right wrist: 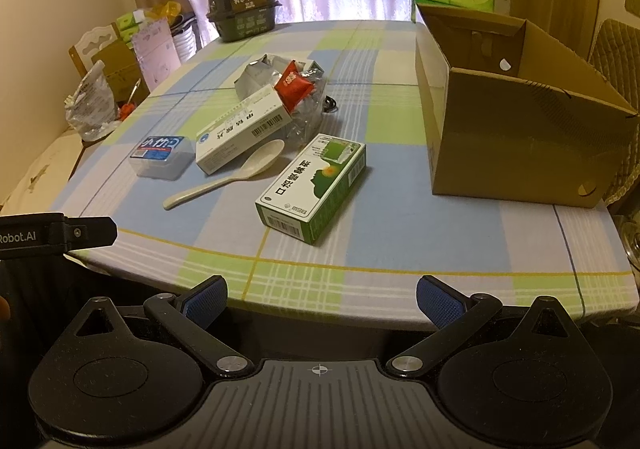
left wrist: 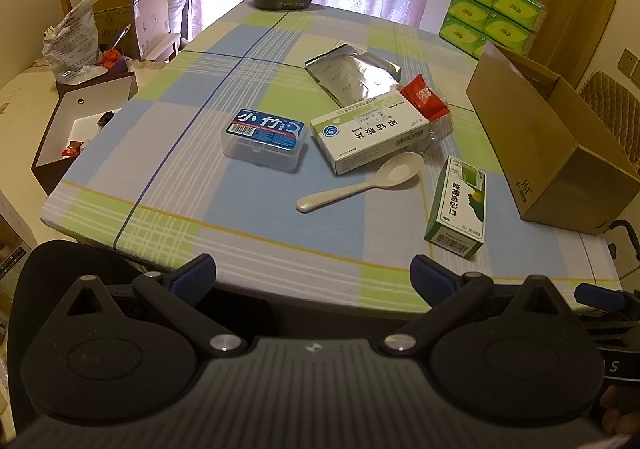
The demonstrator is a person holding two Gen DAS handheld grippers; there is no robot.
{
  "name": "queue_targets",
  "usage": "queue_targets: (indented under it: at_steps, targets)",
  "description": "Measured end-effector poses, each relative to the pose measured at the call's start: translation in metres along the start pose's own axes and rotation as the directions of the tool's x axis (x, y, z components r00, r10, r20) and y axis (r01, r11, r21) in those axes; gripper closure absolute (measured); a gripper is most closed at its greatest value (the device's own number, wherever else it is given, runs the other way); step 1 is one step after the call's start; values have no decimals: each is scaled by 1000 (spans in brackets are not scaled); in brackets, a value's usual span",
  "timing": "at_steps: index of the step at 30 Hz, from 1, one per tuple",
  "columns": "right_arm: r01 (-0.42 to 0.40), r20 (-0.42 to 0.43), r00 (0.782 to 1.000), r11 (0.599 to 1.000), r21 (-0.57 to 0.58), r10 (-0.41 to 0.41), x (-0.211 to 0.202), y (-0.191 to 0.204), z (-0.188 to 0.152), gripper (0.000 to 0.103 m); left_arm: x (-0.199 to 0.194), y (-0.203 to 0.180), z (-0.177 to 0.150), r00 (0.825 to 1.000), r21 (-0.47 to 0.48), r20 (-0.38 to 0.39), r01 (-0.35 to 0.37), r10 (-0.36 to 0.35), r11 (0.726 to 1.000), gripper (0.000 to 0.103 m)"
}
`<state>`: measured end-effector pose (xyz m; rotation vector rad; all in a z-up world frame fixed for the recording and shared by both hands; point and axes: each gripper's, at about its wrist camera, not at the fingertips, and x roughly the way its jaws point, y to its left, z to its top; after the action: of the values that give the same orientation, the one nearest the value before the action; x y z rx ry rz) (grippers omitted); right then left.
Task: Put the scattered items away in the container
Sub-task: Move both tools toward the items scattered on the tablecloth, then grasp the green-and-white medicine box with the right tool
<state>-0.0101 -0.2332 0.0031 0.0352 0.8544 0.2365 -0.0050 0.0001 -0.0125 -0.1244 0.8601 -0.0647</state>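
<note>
Both grippers, left (left wrist: 313,273) & right (right wrist: 322,299), fingers apart, empty: your green box (right wrist: 312,187) looks light, stiff—pinch its long sides, then cardboard box (right wrist: 520,137).

cardboard box (left wrist: 560,153) interior: hidden (left view) | clear packet (right wrist: 306,121): contents unreadable

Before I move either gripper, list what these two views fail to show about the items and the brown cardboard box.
- Floor of the open brown cardboard box: hidden by its near wall in the right wrist view and its side wall in the left wrist view.
- Clear crinkled plastic bag: contents unreadable, partly behind the white medicine carton and red sachet.
- Silver foil pouch: print too faint.
</note>
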Motion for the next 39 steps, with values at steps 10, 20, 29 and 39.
queue_targets:
  at_steps: [10, 20, 29, 39]
  targets:
    - [15, -5, 1000, 1000, -12, -15, 2, 1, -1, 0, 1, 1, 2, 1000, -4, -1, 14, -14, 1000, 1]
    - [25, 139, 990, 999, -30, -20, 2, 2, 24, 0, -2, 7, 22, 998, 49, 47, 27, -29, 998, 1]
    - [31, 43, 999, 999, -21, -30, 42, 14, 48, 0, 27, 7, 56, 992, 242, 40, 106, -119, 965, 2]
    - [69, 17, 997, 996, 51, -70, 79, 15, 55, 0, 77, 8, 64, 986, 389, -76, 165, -147, 907, 7]
